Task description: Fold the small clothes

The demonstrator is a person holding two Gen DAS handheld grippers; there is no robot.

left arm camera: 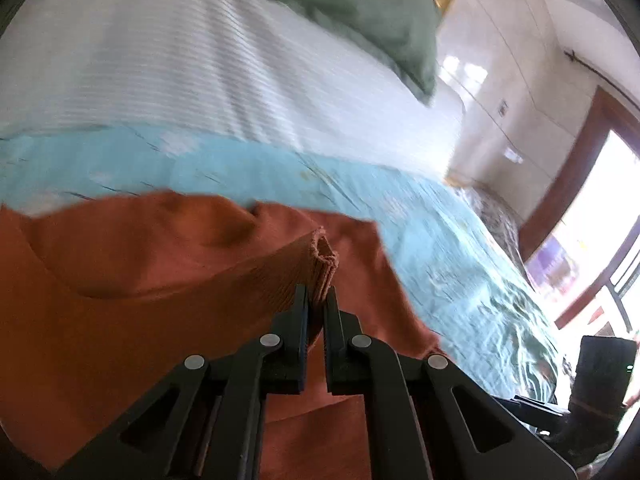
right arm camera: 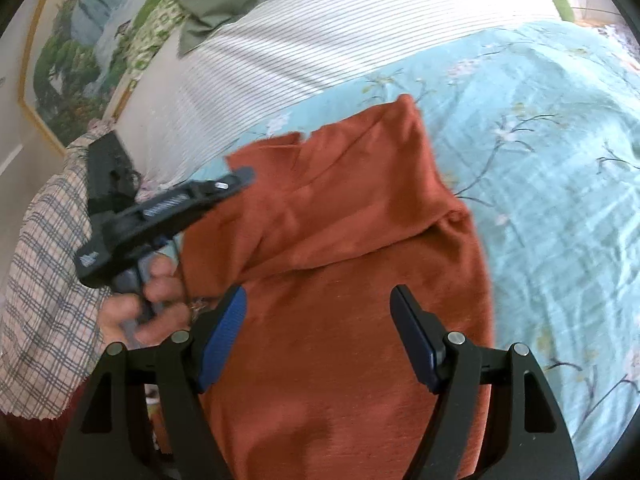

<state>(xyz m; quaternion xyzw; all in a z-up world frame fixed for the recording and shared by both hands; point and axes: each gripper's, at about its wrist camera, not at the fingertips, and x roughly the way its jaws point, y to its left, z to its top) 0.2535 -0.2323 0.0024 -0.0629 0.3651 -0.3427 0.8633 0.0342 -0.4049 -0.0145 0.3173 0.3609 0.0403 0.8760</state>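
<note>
Black linkage arms fill the bottom of the left wrist view, and the left gripper (left arm camera: 317,294) has its jaws together, clamped on a ribbed hem of the orange garment (left arm camera: 140,280). That hem stands up between the fingertips in a small rolled fold, a detail only this view gives. Beyond it the cloth sags in a broad fold over the light blue floral bedspread (left arm camera: 460,248), with a white striped sheet (left arm camera: 200,72) and a green pillow (left arm camera: 360,12) farther up the bed. This view alone also shows pale wall panels and a wood-framed window (left arm camera: 600,184) past the bed's far edge, all rather blurred.

From the right wrist view, the right gripper (right arm camera: 320,300) hangs over the garment (right arm camera: 340,280) with its jaws apart; its blue pads (right arm camera: 226,332) are clear of the cloth and grip nothing. Here the garment's whole lie is plain: it is spread on the bedspread (right arm camera: 560,200) near the bed's near edge, with one part folded back over the body. The left gripper (right arm camera: 240,174) appears from the side, lifted above the garment's left edge, held by a hand (right arm camera: 148,304) below a plaid sleeve (right arm camera: 44,280). A framed landscape picture (right arm camera: 72,48) hangs on the wall behind the head of the bed, seen only here.
</note>
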